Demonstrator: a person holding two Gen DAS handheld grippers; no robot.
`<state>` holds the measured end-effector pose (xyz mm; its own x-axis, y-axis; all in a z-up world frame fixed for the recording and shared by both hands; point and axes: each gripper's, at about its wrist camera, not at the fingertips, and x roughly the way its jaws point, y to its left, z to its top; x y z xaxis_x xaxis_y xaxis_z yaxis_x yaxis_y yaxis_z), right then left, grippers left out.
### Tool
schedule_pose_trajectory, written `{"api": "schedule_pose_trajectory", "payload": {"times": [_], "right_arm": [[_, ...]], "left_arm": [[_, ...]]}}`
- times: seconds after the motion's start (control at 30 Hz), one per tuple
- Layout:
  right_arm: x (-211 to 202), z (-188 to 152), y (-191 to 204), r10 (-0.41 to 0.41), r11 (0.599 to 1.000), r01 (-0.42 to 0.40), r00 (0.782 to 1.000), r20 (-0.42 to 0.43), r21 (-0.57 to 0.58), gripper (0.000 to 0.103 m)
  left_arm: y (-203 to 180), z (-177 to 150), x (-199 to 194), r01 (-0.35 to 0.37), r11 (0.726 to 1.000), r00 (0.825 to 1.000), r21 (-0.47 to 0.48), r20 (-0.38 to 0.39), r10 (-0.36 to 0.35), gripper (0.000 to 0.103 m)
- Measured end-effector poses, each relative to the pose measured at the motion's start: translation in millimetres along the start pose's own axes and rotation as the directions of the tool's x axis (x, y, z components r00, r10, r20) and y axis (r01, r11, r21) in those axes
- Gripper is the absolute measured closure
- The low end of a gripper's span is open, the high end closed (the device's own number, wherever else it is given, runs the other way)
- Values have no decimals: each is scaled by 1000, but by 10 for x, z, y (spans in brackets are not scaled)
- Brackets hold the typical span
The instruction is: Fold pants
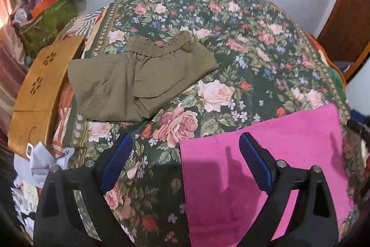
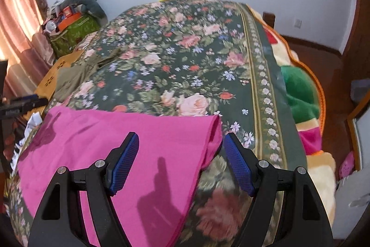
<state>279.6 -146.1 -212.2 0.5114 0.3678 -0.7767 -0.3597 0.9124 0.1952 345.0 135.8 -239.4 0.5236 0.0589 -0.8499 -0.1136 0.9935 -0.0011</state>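
Pink pants (image 1: 266,154) (image 2: 115,142) lie flat on the near part of a floral bedspread (image 1: 231,38) (image 2: 185,61). My left gripper (image 1: 185,142) is open above the pants' left edge, nothing between its blue pads (image 1: 115,161). Over the pants' right edge hovers my right gripper (image 2: 181,141), also open and empty, its pads (image 2: 124,159) apart from the cloth. A folded olive garment (image 1: 138,78) (image 2: 74,78) rests further back on the left of the bed.
A tan board (image 1: 44,85) with flower cut-outs lies along the bed's left side. A cluttered green box (image 1: 46,27) (image 2: 76,31) stands by the curtain. Blankets (image 2: 300,96) hang off the bed's right edge. Papers (image 1: 41,161) lie at the near left.
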Motion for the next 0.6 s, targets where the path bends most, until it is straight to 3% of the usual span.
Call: {"api": "schedule_pose_trajectory", "payload": {"times": [0.13, 0.23, 0.5, 0.6], "right_arm": [[212, 92, -152, 16, 999, -15, 999, -28, 47, 31], [379, 144, -249, 41, 995, -34, 997, -68, 92, 43], [631, 156, -171, 51, 998, -47, 991, -126, 41, 65], [700, 142, -108, 17, 1000, -18, 991, -132, -9, 85]], "left_arm": [[-27, -45, 214, 3, 1000, 998, 25, -58, -1, 9], [-30, -105, 345, 18, 999, 994, 29, -107, -15, 10], [-15, -222, 397, 127, 992, 982, -6, -139, -126, 33], [-14, -256, 370, 159, 987, 978, -24, -133, -161, 50]]}}
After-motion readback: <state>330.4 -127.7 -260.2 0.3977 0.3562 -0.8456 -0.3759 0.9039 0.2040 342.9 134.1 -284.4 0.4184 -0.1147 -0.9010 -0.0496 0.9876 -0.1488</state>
